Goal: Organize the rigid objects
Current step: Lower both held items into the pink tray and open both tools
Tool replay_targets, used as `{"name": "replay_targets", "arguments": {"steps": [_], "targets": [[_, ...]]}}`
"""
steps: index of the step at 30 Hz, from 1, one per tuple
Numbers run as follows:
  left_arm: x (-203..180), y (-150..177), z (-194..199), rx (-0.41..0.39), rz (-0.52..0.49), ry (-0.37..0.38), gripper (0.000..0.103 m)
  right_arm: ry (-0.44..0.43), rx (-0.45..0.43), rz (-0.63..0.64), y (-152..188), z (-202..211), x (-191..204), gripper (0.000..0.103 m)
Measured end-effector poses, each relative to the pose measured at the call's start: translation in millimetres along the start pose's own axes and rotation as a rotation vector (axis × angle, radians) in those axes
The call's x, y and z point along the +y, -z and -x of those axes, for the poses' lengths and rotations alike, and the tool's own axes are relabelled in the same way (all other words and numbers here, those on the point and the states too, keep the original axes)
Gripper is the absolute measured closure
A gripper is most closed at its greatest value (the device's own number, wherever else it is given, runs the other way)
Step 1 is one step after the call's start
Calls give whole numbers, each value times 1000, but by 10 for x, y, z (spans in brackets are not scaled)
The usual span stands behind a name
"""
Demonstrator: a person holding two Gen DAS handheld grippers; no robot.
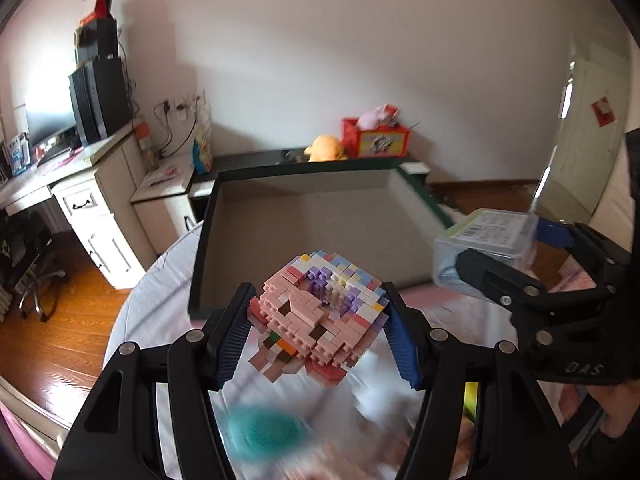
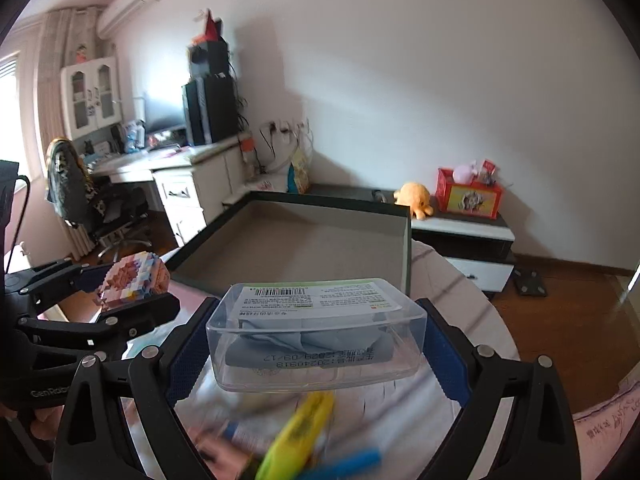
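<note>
Left: my left claw [image 1: 320, 320] clamped on a pink block figure [image 1: 316, 312], held clear above the cloth-covered table [image 1: 160, 292]. Right: my right claw [image 2: 316, 340] clamped on a clear plastic box [image 2: 316, 332]. Ahead: dark-rimmed open tray [image 1: 208, 216].

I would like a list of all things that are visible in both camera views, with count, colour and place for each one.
brick model: 1, pink and pastel, held in the left gripper
clear box: 1, transparent with white label, grey-blue contents, held in the right gripper
big tray: 1, dark rim, grey inside, empty, ahead on the round table
round table: 1, pale cover
plush toy: 1, orange, on the low cabinet
red box: 1, beside the plush toy
desk: 1, white, at the left wall
blurred items below: teal, yellow, blue; unclear
left gripper: 1, black, blue pads
right gripper: 1, black, blue pads
</note>
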State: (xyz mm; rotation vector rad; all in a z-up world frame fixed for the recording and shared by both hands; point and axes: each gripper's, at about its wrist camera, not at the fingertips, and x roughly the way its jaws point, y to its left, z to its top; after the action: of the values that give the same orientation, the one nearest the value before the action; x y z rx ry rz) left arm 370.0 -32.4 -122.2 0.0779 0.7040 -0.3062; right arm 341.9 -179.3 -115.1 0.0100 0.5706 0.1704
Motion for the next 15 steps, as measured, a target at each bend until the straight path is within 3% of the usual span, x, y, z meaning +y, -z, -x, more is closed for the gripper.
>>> {"name": "replay_targets", "arguments": {"steps": [5,10,15], "targets": [[189,-146,-557,94,20,-32,40,23,91,6,-97,-578,-14,8],[244,-65,-870,166,16,-59,39,19,176,-27,-10,-954,-93,8],[315,-59,-846,143,39,-88,19,8,168,-60,20,-909,-155,6]]}}
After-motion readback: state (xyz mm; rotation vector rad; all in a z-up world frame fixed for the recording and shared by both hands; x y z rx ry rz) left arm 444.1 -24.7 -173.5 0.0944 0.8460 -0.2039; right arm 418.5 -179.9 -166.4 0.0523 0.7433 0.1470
